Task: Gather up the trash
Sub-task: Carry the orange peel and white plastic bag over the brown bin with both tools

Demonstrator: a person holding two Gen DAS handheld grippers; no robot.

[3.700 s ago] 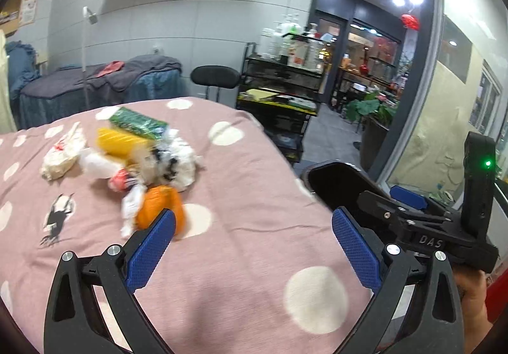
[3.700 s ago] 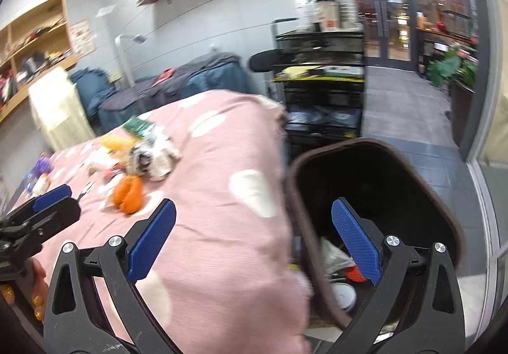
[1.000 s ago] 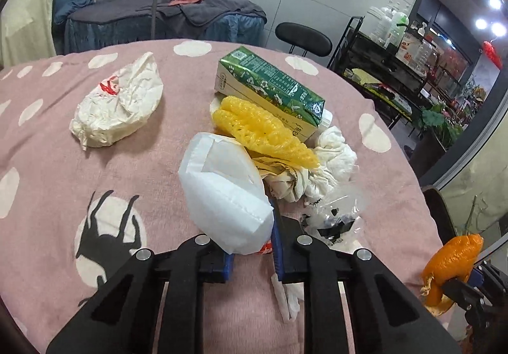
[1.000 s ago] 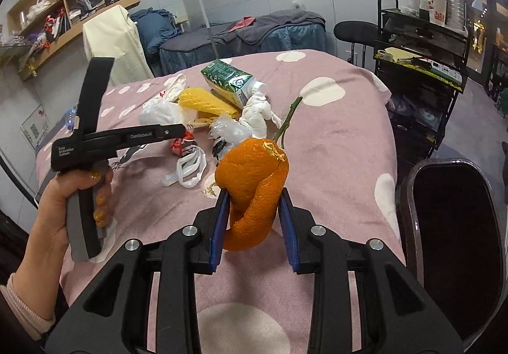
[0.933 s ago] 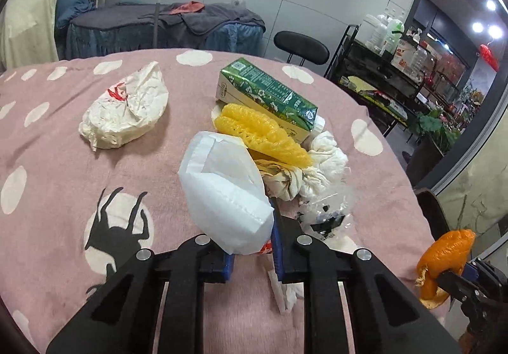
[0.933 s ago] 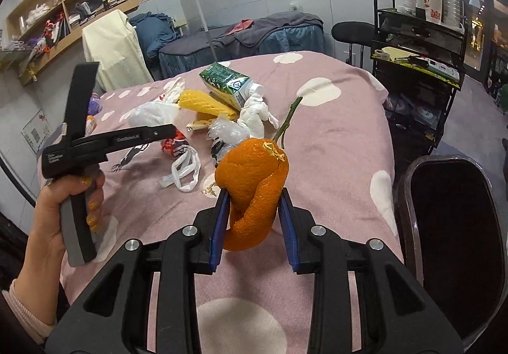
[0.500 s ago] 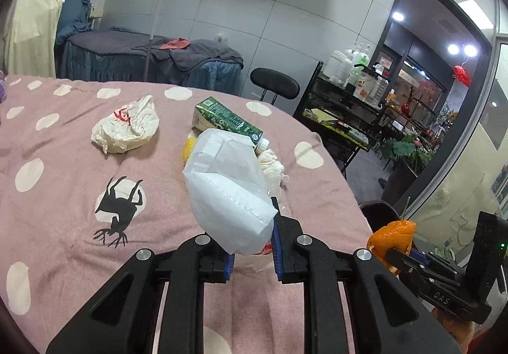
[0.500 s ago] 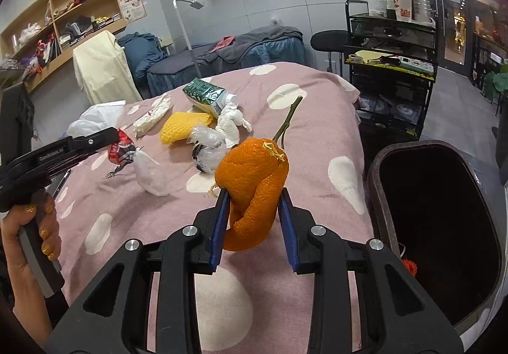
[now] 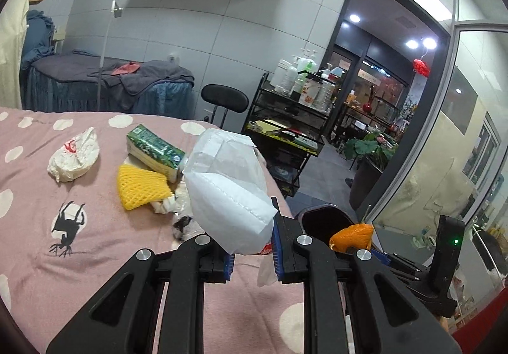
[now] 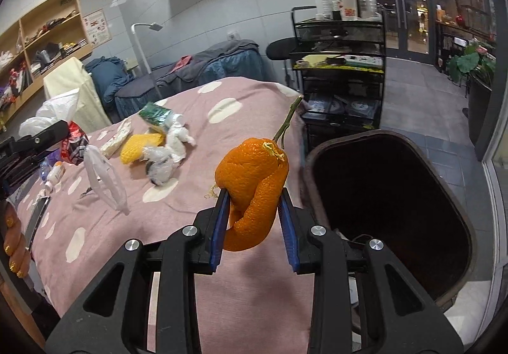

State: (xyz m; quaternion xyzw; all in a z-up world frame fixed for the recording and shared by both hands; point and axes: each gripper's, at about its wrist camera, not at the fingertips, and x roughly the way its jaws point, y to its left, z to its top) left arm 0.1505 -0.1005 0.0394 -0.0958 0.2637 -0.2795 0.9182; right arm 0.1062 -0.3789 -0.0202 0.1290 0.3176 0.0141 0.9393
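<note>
My left gripper [image 9: 251, 254] is shut on a white paper bag [image 9: 227, 192], held above the pink dotted tablecloth [image 9: 95, 258]; a red wrapper and a clear plastic strip [image 10: 104, 182] hang from it in the right wrist view. My right gripper [image 10: 254, 220] is shut on an orange peel [image 10: 254, 185] with a green stem, held at the table's right edge beside the dark trash bin [image 10: 390, 211]. The peel [image 9: 352, 234] and bin [image 9: 324, 220] also show in the left wrist view. On the table lie a green carton [image 9: 154, 150], yellow foam net [image 9: 139, 187] and a crumpled white bag [image 9: 73, 157].
White tissues and a clear plastic wad [image 10: 165, 160] lie near the yellow net. A phone [image 10: 36, 217] and a small bottle [image 10: 54, 174] lie at the table's left edge. A black wire trolley [image 10: 339, 74] and a stool [image 9: 223, 98] stand behind the table.
Both grippers have lifted off the table and moved right toward the bin, each carrying its item. The trash pile has dropped back to the left in both views.
</note>
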